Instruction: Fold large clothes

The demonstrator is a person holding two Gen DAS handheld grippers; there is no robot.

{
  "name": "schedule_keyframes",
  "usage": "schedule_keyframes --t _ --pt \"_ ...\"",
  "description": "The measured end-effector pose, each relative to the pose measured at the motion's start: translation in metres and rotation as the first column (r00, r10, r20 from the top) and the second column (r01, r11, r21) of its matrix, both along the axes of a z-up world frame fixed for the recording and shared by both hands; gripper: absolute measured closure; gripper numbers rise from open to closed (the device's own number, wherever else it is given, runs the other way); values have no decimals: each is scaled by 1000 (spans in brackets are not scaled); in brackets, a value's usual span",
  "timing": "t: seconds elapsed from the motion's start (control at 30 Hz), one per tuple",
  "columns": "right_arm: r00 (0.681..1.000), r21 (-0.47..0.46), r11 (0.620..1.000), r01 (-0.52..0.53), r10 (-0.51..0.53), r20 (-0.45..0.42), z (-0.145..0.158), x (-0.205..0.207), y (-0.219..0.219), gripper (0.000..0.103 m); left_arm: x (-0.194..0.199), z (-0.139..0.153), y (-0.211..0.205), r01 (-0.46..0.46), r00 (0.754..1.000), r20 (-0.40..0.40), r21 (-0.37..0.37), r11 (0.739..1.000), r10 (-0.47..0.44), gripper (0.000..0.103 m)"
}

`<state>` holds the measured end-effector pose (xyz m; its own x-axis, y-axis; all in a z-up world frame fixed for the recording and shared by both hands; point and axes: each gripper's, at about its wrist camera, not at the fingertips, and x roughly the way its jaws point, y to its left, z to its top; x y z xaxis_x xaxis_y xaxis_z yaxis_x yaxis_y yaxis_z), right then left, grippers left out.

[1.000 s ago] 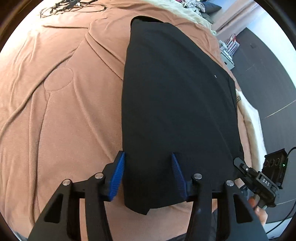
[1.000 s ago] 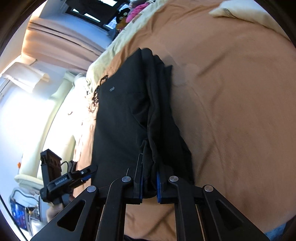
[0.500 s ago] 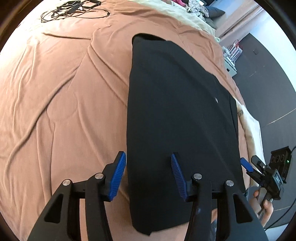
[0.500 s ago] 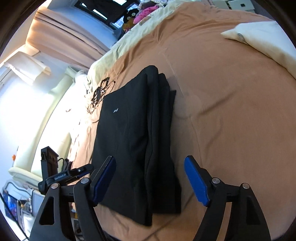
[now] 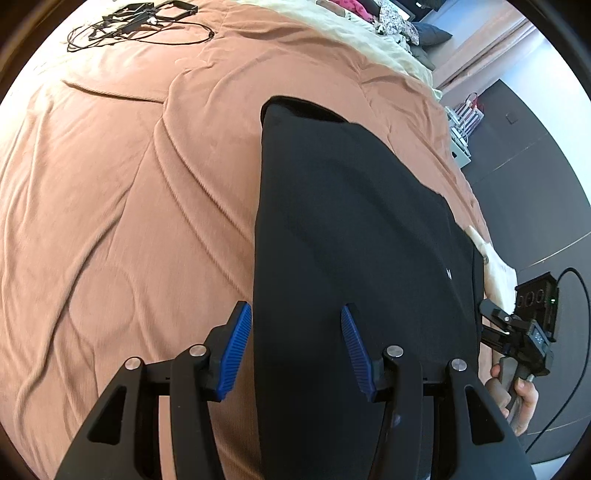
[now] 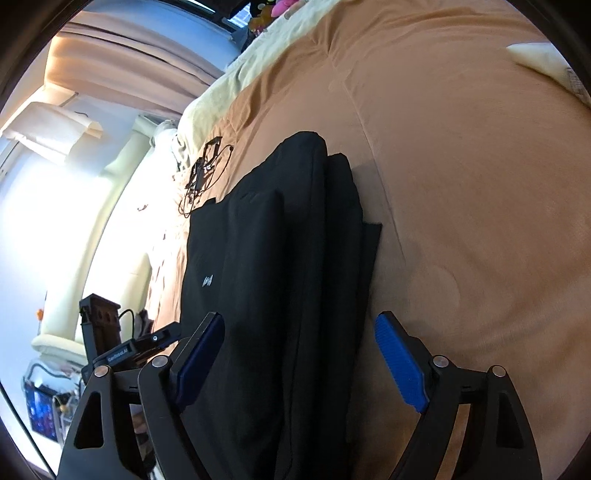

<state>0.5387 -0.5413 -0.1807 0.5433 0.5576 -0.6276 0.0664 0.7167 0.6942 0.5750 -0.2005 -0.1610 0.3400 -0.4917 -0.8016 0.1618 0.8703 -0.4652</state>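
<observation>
A black garment (image 5: 351, 240), folded into a long strip, lies flat on the brown bed cover (image 5: 110, 221). My left gripper (image 5: 297, 349) hovers over its near left edge with the blue pads apart and nothing pinched. In the right wrist view the same garment (image 6: 277, 258) shows its stacked folds along the right side. My right gripper (image 6: 299, 358) stands above its near end. Its jaws are opening wide and the pads press on nothing, with the cloth lying below the gap.
A tangle of black cables (image 5: 136, 26) lies at the far end of the bed. A cream blanket (image 5: 369, 40) runs along the far edge and a cream pillow (image 6: 546, 62) sits at the right. A hand (image 5: 524, 398) grips the other handle beside the dark floor (image 5: 535, 184).
The right gripper let go of the garment's folded edge and opened wide. Both grippers drew back along the garment, so more of it and the bed shows ahead.
</observation>
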Motion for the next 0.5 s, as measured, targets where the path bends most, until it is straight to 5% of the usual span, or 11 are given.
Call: schedule_keyframes --t 0.5 --pt "997 102 993 -61 66 -44 -27 47 5 18 31 -11 -10 -28 999 26 -23 999 29 51"
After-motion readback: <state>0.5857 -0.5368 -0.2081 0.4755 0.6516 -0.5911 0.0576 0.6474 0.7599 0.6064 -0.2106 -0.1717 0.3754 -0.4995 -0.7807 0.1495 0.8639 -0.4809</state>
